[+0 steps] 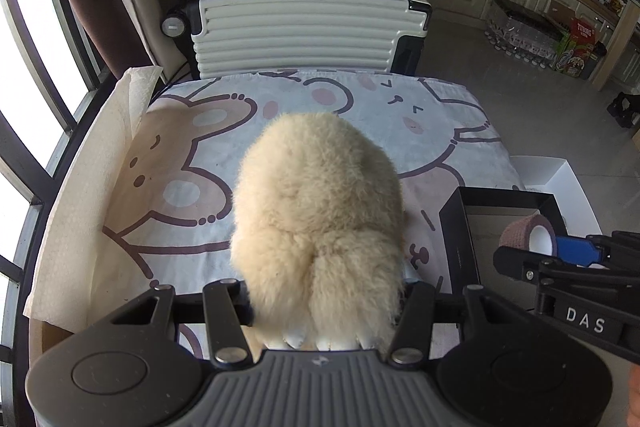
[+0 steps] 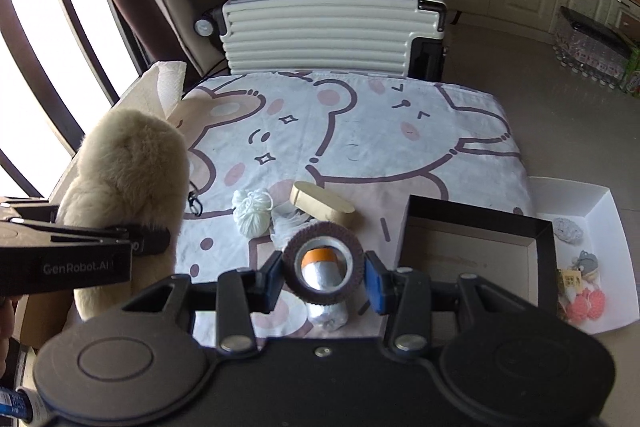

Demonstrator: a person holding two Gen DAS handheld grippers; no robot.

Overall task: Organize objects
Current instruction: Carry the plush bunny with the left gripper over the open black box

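Observation:
My left gripper [image 1: 326,301] is shut on a cream fluffy plush toy [image 1: 318,223] and holds it above the cartoon-print cloth [image 1: 192,155]. The toy hides both fingers. It also shows in the right wrist view [image 2: 128,183], at the left. My right gripper [image 2: 323,277] is shut on a brown tape roll [image 2: 323,267], held above the cloth near a black box [image 2: 476,251]. In the left wrist view the roll [image 1: 528,235] hangs over the black box [image 1: 460,227]. On the cloth lie a silver tube with an orange band [image 2: 322,291], a white yarn ball [image 2: 252,213] and an oval wooden box [image 2: 322,209].
A white tray [image 2: 600,211] at the right holds a grey lump [image 2: 568,229], a small figure and pink yarn pieces [image 2: 586,303]. A cardboard box lined with paper [image 1: 80,187] stands at the left. A ribbed white suitcase [image 1: 304,27] stands behind the table.

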